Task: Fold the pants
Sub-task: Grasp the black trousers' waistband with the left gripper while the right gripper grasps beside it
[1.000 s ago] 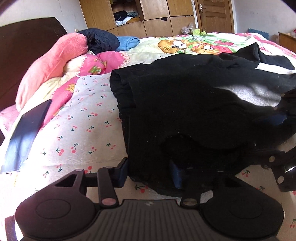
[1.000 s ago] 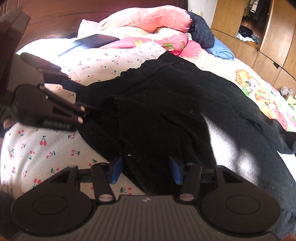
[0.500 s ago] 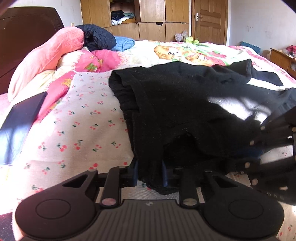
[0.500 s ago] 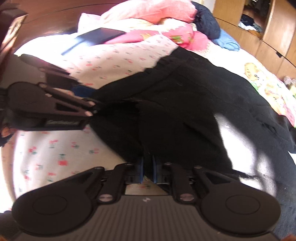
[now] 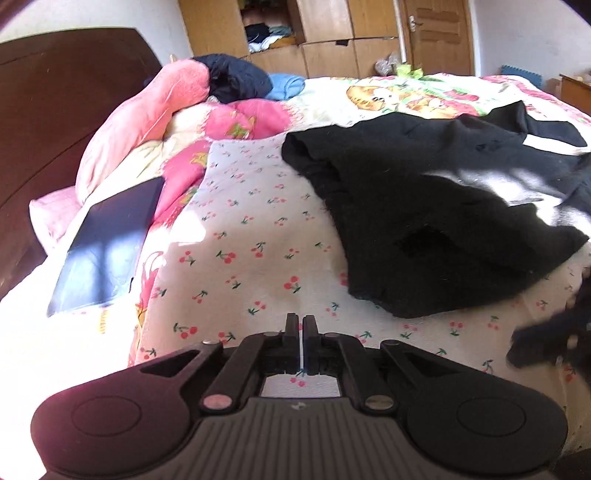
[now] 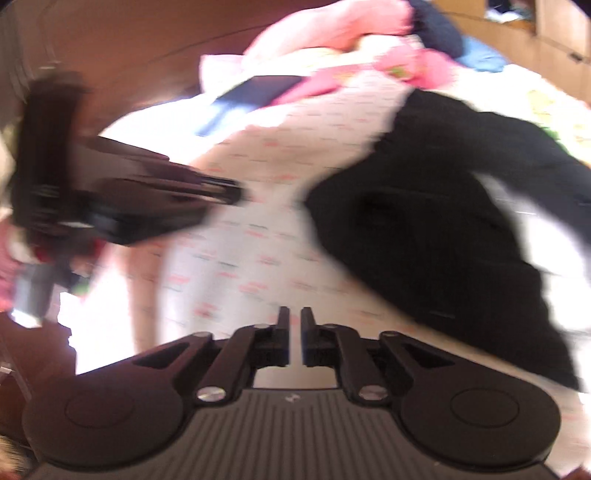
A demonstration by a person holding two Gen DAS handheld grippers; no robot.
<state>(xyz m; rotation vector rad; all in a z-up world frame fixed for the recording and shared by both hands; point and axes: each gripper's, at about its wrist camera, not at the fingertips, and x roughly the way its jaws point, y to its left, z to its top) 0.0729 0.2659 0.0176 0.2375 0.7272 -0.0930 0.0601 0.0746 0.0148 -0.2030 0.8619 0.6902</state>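
The black pants (image 5: pixel 424 206) lie spread on the cherry-print bedsheet (image 5: pixel 240 258), waist end nearest me, legs running to the far right. In the blurred right wrist view they (image 6: pixel 443 229) lie to the right. My left gripper (image 5: pixel 300 326) is shut and empty, above the sheet, left of and short of the waist edge. It shows at the left in the right wrist view (image 6: pixel 221 192). My right gripper (image 6: pixel 291 321) is shut with a thin gap, empty, back from the pants. Part of it shows blurred at the left wrist view's right edge (image 5: pixel 554 332).
A dark blue flat book (image 5: pixel 107 243) lies on the bed at left. Pink pillows (image 5: pixel 147 114) and dark and blue bundles (image 5: pixel 240 77) sit by the dark headboard (image 5: pixel 55 110). A cartoon-print blanket (image 5: pixel 406 96) covers the far bed. Wooden wardrobe (image 5: pixel 295 33) behind.
Both grippers gripped the waist edge of the pants half a second ago. Now both have let go and pulled back toward me and left, empty. The right wrist view blurs with motion.
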